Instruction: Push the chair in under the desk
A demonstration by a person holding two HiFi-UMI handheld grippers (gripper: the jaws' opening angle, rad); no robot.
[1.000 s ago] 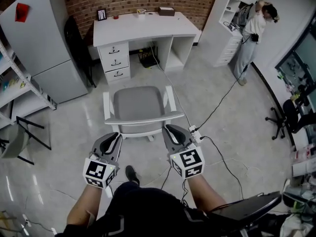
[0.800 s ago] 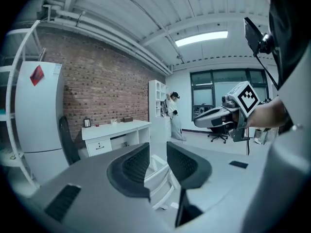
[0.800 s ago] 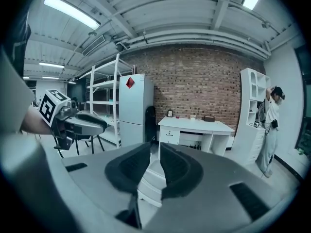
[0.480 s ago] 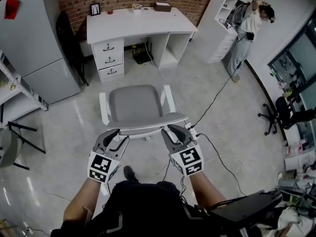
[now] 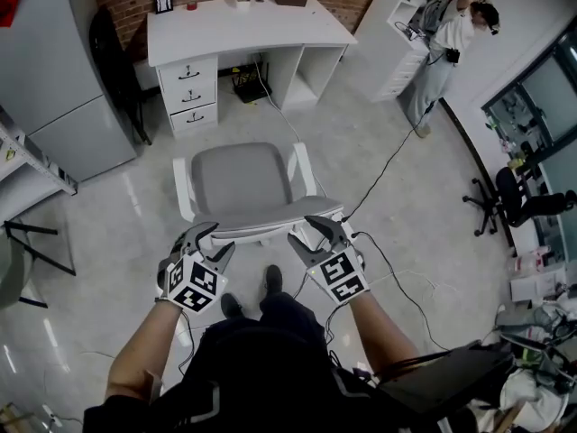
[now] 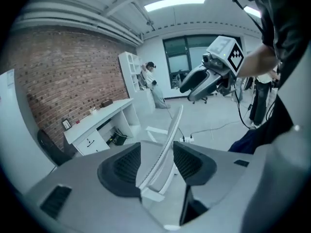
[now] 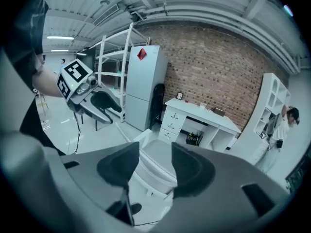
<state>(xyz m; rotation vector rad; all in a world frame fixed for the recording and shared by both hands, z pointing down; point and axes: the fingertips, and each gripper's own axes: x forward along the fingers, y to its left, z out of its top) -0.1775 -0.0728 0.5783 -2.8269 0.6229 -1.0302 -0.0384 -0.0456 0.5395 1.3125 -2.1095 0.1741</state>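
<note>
The chair [image 5: 239, 180] has a grey seat and white arms, and it faces the white desk [image 5: 236, 23] across a stretch of open floor. Its backrest top rail [image 5: 270, 227] is nearest to me. My left gripper [image 5: 209, 240] is at the rail's left end. Its jaws have just been opening and stand open, with the backrest edge [image 6: 167, 140] between them and not pressed. My right gripper [image 5: 315, 235] is at the right end, also just opening and open. The rail [image 7: 153, 171] shows in its gap. In the left gripper view the right gripper [image 6: 206, 79] hangs beyond the backrest.
A grey fridge [image 5: 50, 79] and a dark chair [image 5: 106, 57] stand left of the desk. A white shelf unit [image 5: 397, 21] and a person [image 5: 449, 34] are to the right. Cables [image 5: 388, 161] cross the floor. A black office chair [image 5: 505, 197] is far right.
Both grippers have come down to the top of the chair's backrest, and their jaws have gone from nearly shut to open. The chair has not moved.
</note>
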